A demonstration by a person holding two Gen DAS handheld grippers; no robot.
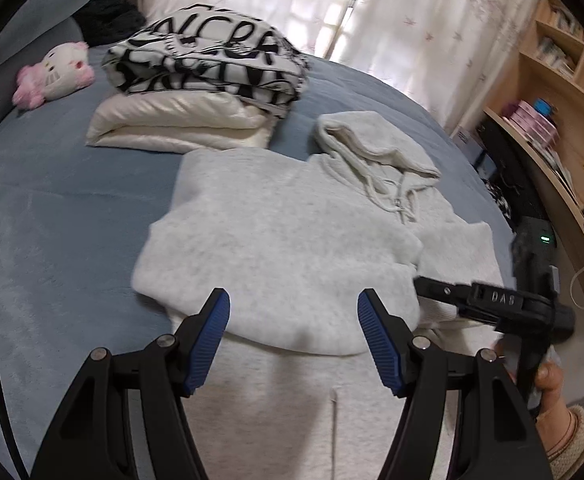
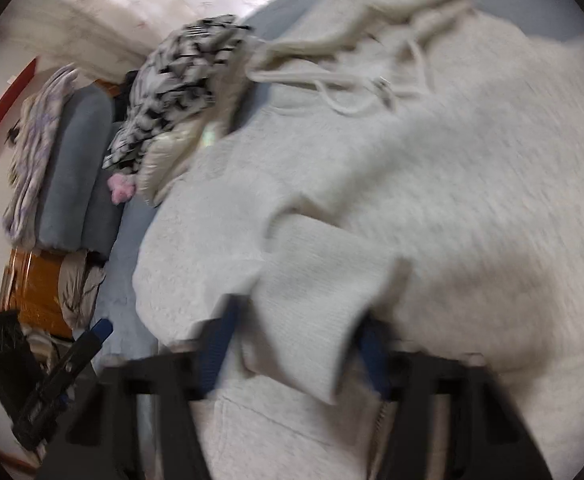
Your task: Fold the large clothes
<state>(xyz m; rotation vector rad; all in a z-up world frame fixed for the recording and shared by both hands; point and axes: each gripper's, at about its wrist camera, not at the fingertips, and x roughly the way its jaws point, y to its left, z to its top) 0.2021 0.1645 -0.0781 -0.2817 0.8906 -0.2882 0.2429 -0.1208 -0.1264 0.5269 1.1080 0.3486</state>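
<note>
Grey fleece hoodie (image 1: 276, 240) lay on the blue bed (image 1: 52, 208), hood toward the curtains. My left tongs (image 1: 294, 332) stood open above its folded sleeve, gripping nothing. My right tongs (image 2: 292, 344) had the ribbed cuff (image 2: 312, 312) between their blue pads, blurred; they read closed on it.

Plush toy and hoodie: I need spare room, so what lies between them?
A folded pile, printed blanket over cream quilt, between plush toy and hoodie; left wrist view shows it.
</note>
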